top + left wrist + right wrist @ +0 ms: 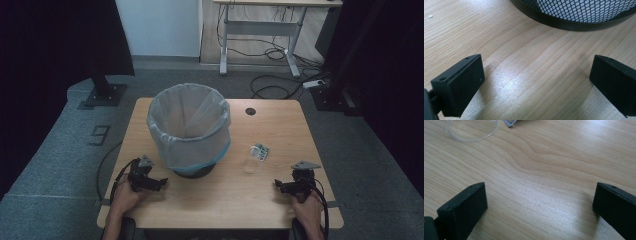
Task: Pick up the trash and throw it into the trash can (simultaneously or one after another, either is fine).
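Note:
A black mesh bin (192,170) lined with a pale translucent bag (189,125) stands left of centre on the wooden table (280,125). To its right lie a small printed packet (260,151) and a clear plastic cup (249,164). My left gripper (159,183) rests on the table by the bin's front left. In the left gripper view it (536,80) is open over bare wood, with the bin's base (574,20) ahead. My right gripper (280,186) sits near the front right edge. Open too (539,207), it faces the cup's rim (471,131) and a packet corner (510,122).
A round cable hole (250,111) is set in the table's far side. Beyond the table are a white-legged desk (260,30), loose cables on the carpet (270,87), a black stand base (102,92) and dark curtains on both sides.

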{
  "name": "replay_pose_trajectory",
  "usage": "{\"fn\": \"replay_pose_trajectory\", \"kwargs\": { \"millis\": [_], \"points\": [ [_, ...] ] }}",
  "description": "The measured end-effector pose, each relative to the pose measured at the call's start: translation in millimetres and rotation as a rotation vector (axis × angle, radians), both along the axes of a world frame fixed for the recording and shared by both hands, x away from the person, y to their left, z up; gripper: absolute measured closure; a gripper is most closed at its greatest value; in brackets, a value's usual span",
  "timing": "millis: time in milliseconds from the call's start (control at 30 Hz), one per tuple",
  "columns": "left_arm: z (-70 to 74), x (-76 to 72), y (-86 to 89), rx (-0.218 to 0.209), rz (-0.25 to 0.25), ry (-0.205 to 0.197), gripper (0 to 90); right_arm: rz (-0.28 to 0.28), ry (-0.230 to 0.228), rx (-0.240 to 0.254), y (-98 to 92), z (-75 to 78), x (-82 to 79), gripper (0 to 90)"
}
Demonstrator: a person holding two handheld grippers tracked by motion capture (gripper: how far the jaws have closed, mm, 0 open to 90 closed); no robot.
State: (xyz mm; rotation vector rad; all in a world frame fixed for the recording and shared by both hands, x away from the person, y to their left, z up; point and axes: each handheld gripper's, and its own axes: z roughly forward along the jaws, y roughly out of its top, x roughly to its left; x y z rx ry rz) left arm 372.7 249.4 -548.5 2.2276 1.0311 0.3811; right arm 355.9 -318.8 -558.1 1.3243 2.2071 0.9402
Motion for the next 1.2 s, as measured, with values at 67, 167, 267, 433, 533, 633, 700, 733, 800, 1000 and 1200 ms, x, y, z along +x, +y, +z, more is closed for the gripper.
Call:
{"fn": "replay_pose_trajectory", "kwargs": {
  "millis": [67,167,267,433,533,633,700,733,800,1000,1200],
  "points": [
    [0.0,0.0,0.0,0.0,0.0,0.0,0.0,0.0,0.0,0.0,0.0,0.0,0.0,0.0],
    [0.0,-0.1,0.0,0.0,0.0,0.0,0.0,-0.003,-0.001,-0.002,0.4,0.0,0.3,0.0],
    [0.0,-0.2,0.6,0.001,-0.006,0.0,0.0,-0.008,0.0,-0.002,1.4,0.0,1.5,0.0],
    [0.0,0.0,1.2,0.001,-0.011,0.0,0.0,-0.004,0.0,0.0,2.4,0.0,3.2,0.0],
    [0.0,0.1,1.2,0.001,-0.011,0.0,0.0,0.001,0.0,-0.002,3.1,0.0,4.6,0.0],
    [-0.2,0.3,1.4,0.0,-0.012,-0.002,0.0,0.007,0.0,-0.002,5.4,0.1,7.0,0.0],
    [-0.2,0.3,1.4,0.001,-0.012,-0.002,0.0,0.009,0.001,-0.001,6.4,0.1,8.0,0.0],
    [-0.2,0.3,1.4,0.001,-0.012,-0.002,0.0,0.009,0.001,-0.001,6.4,0.1,8.0,0.0],
    [-0.2,0.3,1.4,0.0,-0.012,-0.002,0.0,0.007,0.0,-0.001,7.4,0.2,8.5,0.0],
    [0.0,0.3,1.5,0.001,-0.013,0.0,0.0,0.021,0.017,-0.006,11.6,1.8,11.4,0.0],
    [-0.2,0.3,1.4,0.0,-0.012,-0.002,0.0,0.058,0.038,-0.005,18.4,4.2,14.9,0.0]
  ]
}}
